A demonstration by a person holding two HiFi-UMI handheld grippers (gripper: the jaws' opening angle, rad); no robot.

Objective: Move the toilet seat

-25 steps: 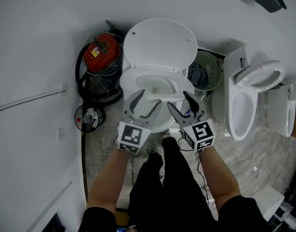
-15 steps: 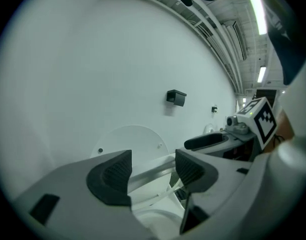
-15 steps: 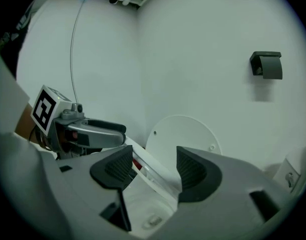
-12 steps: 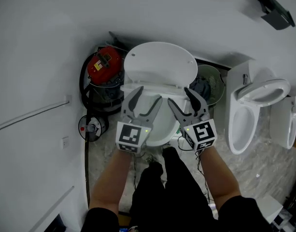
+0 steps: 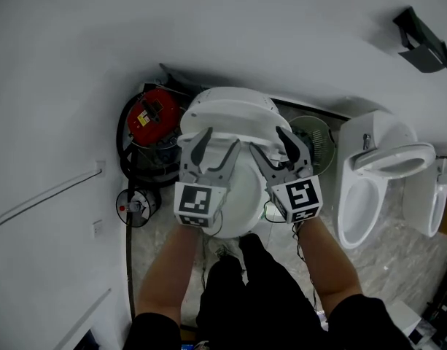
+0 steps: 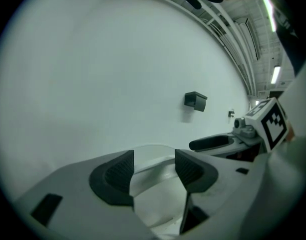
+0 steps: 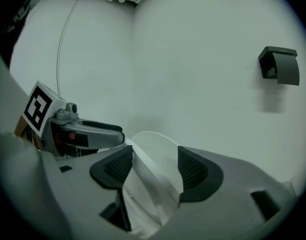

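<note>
The toilet seat [image 7: 151, 184] has swung up off the bowl [image 5: 241, 206] and now stands steeply tilted, near the raised lid [image 5: 223, 102]. The left hand-held gripper [image 5: 222, 138] and right hand-held gripper [image 5: 268, 138] have jaws apart, straddling its front rim. Lifting appears nearly complete.

Grey left gripper [image 5: 220, 138] and right gripper [image 5: 269, 140], dark ribbed fingers [image 6: 113, 176], black-and-white marker cubes [image 5: 196, 204], short black sleeves [image 5: 146, 332], black trousers [image 5: 245, 297].
</note>
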